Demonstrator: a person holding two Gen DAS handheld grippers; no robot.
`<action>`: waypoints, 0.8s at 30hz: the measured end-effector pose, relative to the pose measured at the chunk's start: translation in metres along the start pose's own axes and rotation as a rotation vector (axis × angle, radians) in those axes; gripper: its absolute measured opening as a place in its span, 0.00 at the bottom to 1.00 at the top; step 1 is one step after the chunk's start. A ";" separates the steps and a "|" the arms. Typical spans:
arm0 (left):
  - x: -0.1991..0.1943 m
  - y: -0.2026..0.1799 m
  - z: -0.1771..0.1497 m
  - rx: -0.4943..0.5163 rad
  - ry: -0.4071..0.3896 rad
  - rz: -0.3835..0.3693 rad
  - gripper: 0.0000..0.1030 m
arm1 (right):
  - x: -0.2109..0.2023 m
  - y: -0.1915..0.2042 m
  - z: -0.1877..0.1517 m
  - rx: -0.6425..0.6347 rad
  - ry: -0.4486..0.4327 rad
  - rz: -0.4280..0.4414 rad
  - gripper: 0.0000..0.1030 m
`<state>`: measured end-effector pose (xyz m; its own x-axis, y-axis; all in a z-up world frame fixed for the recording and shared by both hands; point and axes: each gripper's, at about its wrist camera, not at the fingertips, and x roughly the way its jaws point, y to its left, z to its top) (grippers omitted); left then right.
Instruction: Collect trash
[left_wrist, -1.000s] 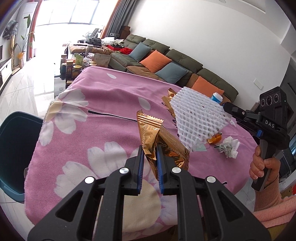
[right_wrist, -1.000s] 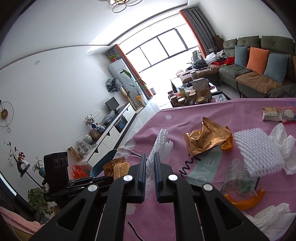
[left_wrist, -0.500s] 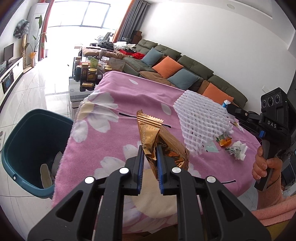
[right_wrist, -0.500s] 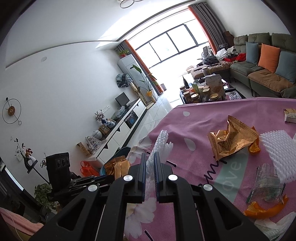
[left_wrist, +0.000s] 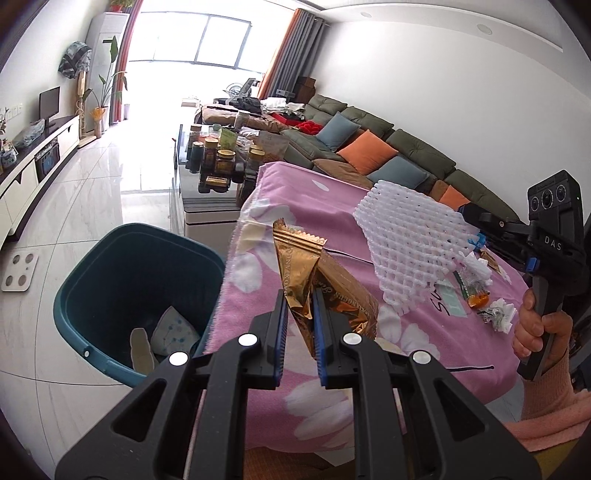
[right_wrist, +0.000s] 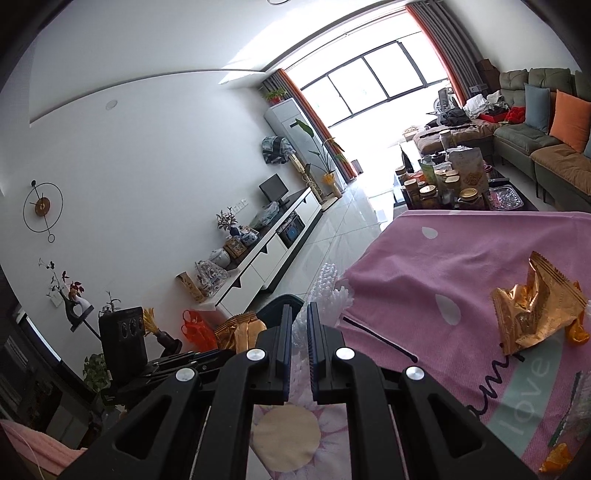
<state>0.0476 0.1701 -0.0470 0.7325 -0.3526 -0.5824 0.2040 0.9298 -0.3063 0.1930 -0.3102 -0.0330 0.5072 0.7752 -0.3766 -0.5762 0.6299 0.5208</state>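
Observation:
My left gripper (left_wrist: 300, 308) is shut on a gold snack wrapper (left_wrist: 306, 269), held above the left edge of the pink flowered tablecloth (left_wrist: 295, 192). A dark teal trash bin (left_wrist: 110, 258) stands on the floor just left of it, with some paper scraps inside. My right gripper (right_wrist: 299, 319) is shut on a white foam net sleeve (right_wrist: 328, 291), held above the table's edge; the sleeve shows wide in the left wrist view (left_wrist: 410, 240). The bin's rim (right_wrist: 275, 310) peeks out behind the right fingers.
Another gold wrapper (right_wrist: 532, 306) and orange peel (right_wrist: 578, 332) lie on the cloth. White tissue and small scraps (left_wrist: 495, 314) lie at the table's right side. A coffee table with jars (left_wrist: 218, 162), a green sofa (left_wrist: 388, 147) and a TV cabinet (right_wrist: 266, 254) surround the table.
Both grippers have moved left toward the table's edge with their loads. The teal bin has come into fuller view below the left gripper.

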 end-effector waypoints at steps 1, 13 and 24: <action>-0.003 0.004 0.001 -0.004 -0.004 0.012 0.13 | 0.004 0.001 0.002 -0.003 0.004 0.007 0.07; -0.020 0.047 -0.002 -0.060 -0.017 0.082 0.13 | 0.040 0.015 0.004 -0.056 0.065 -0.049 0.45; -0.014 0.055 -0.004 -0.077 -0.005 0.076 0.13 | 0.046 -0.027 -0.035 -0.047 0.219 -0.281 0.59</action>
<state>0.0460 0.2258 -0.0592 0.7474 -0.2807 -0.6021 0.0976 0.9429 -0.3184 0.2094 -0.2901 -0.0914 0.5035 0.5601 -0.6579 -0.4656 0.8173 0.3395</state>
